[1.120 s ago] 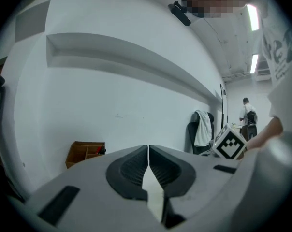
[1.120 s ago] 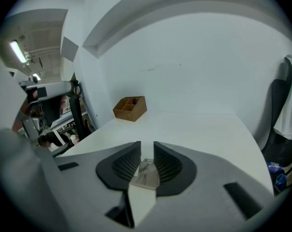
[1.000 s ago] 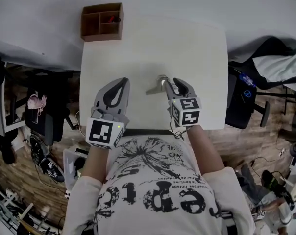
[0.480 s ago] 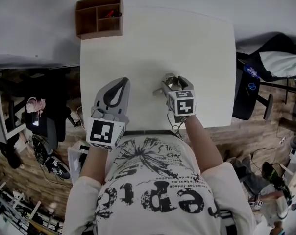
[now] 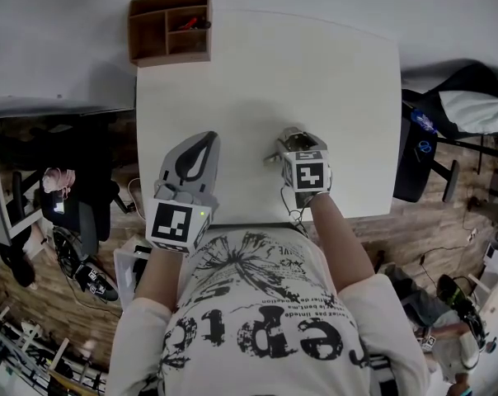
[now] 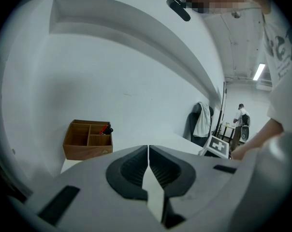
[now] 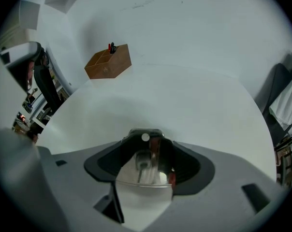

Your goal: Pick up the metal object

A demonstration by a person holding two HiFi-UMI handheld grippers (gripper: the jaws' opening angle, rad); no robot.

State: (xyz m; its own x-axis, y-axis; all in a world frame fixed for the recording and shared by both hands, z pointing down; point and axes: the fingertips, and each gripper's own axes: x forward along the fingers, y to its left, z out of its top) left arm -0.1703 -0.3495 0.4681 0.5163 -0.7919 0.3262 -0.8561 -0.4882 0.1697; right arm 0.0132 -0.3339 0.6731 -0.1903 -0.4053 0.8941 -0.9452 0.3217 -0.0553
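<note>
Your right gripper (image 5: 293, 135) was tipped down onto the white desk (image 5: 265, 73), close to its near edge and right of the middle. The jaws stood spread wide, and the metal object (image 7: 142, 174) sat between them: a shiny flat piece that filled most of the gap, with a narrower part running up toward the jaw tips. From the right gripper view I could not tell whether the pads pressed on it. From the head view only a small end of it showed, poking out to the left of the gripper, low on the desk.

Your left gripper (image 5: 204, 137) lay at the near edge of the desk, to the left and well apart from the right one. Its jaws were closed together with nothing between them.

At the far left corner of the desk stood a wooden box (image 5: 171, 58) with compartments. One back compartment held a red and a dark item (image 5: 191, 23), too small to make out.
</note>
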